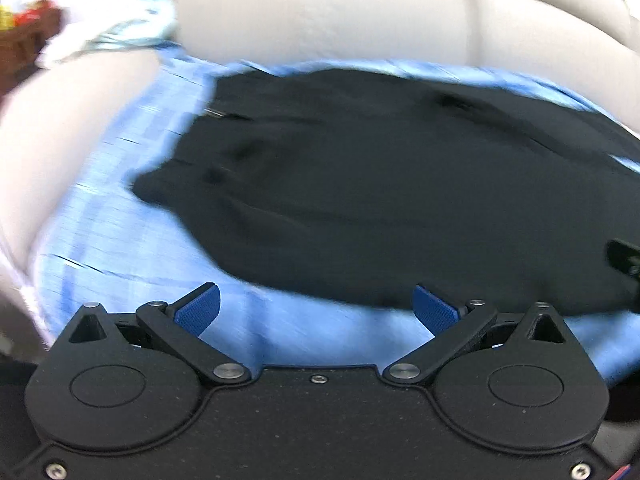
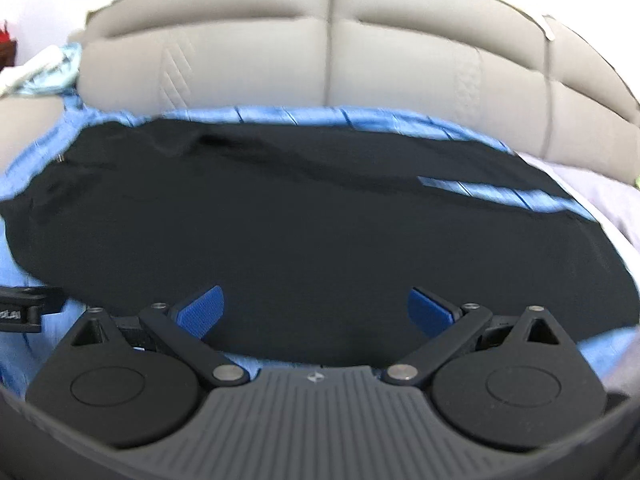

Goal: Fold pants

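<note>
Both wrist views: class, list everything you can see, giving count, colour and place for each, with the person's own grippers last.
Pants: one, black, spread on the blue cloth.
Blue cloth: one, light blue checked, covering the sofa seat.
Sofa: one, grey, back cushions behind the pants.
Pale patterned fabric: one bundle, whitish-green, far left on the sofa arm.
Left gripper: one, black with blue pads, open, empty.
Right gripper: one, same colours, open, over the pants.

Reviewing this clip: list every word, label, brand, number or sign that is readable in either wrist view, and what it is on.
None is legible.
White lettering on the left gripper, at the left edge of the right wrist view: cut off and blurred, unreadable.
Small emblem on the right gripper body: a symbol, not text.
Black pants and blue cloth: no print visible.
</note>
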Demonstrator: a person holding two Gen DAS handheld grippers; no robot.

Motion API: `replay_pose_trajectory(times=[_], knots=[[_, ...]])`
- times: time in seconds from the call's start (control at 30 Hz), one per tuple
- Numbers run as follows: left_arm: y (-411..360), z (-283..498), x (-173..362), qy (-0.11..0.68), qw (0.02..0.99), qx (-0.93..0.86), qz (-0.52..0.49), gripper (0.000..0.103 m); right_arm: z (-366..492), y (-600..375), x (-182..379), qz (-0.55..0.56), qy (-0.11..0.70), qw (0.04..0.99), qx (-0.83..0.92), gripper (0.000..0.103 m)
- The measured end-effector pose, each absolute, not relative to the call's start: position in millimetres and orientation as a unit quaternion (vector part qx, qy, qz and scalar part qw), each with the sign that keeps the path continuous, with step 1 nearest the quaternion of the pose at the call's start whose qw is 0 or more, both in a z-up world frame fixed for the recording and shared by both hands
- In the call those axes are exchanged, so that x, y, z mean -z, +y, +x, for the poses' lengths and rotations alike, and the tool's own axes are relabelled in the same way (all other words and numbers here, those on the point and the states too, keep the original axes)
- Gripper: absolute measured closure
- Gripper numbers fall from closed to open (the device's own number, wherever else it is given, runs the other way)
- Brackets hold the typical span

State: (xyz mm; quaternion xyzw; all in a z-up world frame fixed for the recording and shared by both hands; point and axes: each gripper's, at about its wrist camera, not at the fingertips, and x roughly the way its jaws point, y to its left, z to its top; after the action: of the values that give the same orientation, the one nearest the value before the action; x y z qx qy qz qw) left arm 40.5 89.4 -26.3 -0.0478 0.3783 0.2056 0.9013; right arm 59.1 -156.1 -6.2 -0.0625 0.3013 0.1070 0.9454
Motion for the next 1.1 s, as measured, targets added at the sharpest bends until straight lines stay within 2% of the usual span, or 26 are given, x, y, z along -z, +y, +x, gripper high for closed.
replay_pose_trajectory(times=[0.1,0.2,0.37,0.43,0.53,0.6,0.63,0.67,0.73,0.77,0.87,0.9,0.93,0.97,1.03,1.1], knots=[[124.7,46.2,25.8,0.351,0.901,-0.252,-0.044,0.0,92.0,-130.9,7.2,-0.04,0.296,0.942,-0.155,0.0],[165.9,52.4,25.6,0.336,0.892,-0.289,-0.085,0.003,128.0,-103.8,5.7,-0.005,0.291,0.936,-0.199,0.0],[234.5,52.2,36.6,0.316,0.865,-0.326,-0.211,0.047,181.3,-76.5,8.6,0.016,0.275,0.935,-0.221,0.003],[249.0,52.4,45.5,0.309,0.854,-0.337,-0.248,0.051,201.7,-72.2,13.0,0.032,0.289,0.93,-0.225,0.011],[266.5,54.0,58.5,0.293,0.846,-0.336,-0.293,0.049,229.7,-71.8,19.2,0.069,0.316,0.918,-0.229,0.019],[272.9,56.1,62.3,0.264,0.85,-0.344,-0.299,0.039,240.4,-67.2,21.3,0.083,0.324,0.912,-0.236,0.023],[274.2,60.1,64.7,0.259,0.851,-0.347,-0.297,0.028,246.1,-61.9,22.5,0.083,0.326,0.911,-0.241,0.026],[277.7,64.4,66.9,0.254,0.852,-0.348,-0.298,0.024,250.2,-56.3,24.1,0.078,0.327,0.91,-0.242,0.026],[281.9,74.2,71.5,0.246,0.851,-0.357,-0.296,0.026,258.3,-44.4,27.4,0.065,0.328,0.91,-0.245,0.027],[282.0,78.4,71.8,0.244,0.853,-0.362,-0.286,0.047,261.3,-37.5,29.0,0.056,0.328,0.91,-0.248,0.027],[275.4,84.8,65.1,0.241,0.855,-0.385,-0.25,0.094,271.4,-18.2,33.7,0.027,0.333,0.908,-0.253,0.033],[276.7,85.0,61.8,0.242,0.858,-0.383,-0.243,0.095,275.3,-11.6,36.0,0.016,0.335,0.908,-0.251,0.049],[278.4,84.2,57.5,0.242,0.859,-0.381,-0.242,0.096,278.5,-4.9,37.2,0.002,0.333,0.912,-0.239,0.069],[280.7,82.2,52.4,0.236,0.86,-0.383,-0.239,0.096,279.9,0.6,35.7,-0.014,0.326,0.918,-0.223,0.08],[282.4,76.8,43.4,0.225,0.867,-0.384,-0.226,0.096,278.0,1.2,27.0,-0.017,0.316,0.922,-0.223,0.086],[283.2,75.6,42.1,0.231,0.87,-0.379,-0.216,0.096,275.4,-0.3,20.1,-0.027,0.309,0.925,-0.221,0.086]])
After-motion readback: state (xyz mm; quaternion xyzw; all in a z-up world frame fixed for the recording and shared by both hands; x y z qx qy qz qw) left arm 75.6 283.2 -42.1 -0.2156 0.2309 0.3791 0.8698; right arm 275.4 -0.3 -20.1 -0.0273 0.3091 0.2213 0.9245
